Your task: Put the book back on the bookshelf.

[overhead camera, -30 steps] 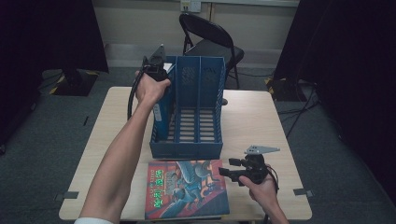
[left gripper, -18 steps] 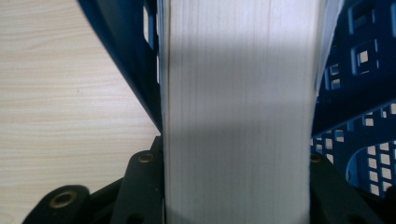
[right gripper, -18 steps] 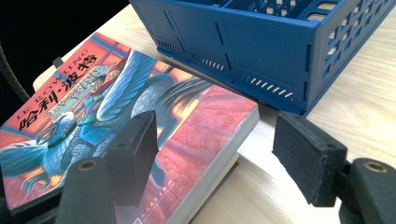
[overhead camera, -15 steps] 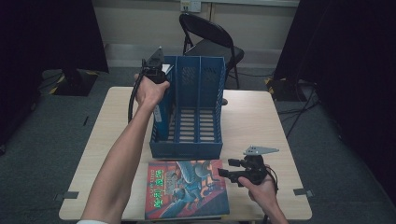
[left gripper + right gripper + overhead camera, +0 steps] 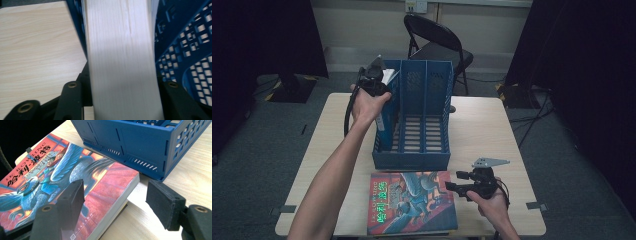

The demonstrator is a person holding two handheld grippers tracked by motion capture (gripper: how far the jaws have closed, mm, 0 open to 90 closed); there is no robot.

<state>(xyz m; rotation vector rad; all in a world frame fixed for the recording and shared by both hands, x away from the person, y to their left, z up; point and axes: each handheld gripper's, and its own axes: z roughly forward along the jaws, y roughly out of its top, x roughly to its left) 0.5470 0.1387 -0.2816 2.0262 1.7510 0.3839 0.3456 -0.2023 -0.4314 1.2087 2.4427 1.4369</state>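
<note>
2 paperbacks (image 5: 412,202), 1 slotted plastic rack (image 5: 414,125)

One camera looks down from above across the table (image 5: 492,125); both gripper cameras sit close, sharing the blue rack (image 5: 414,120).

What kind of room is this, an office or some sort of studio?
Probably a lab or recording room set up for demonstrations, not a lived-in office. A bare wooden table stands on grey carpet with black curtains at the sides, a folding chair behind it, and a blue file rack with books.
</note>
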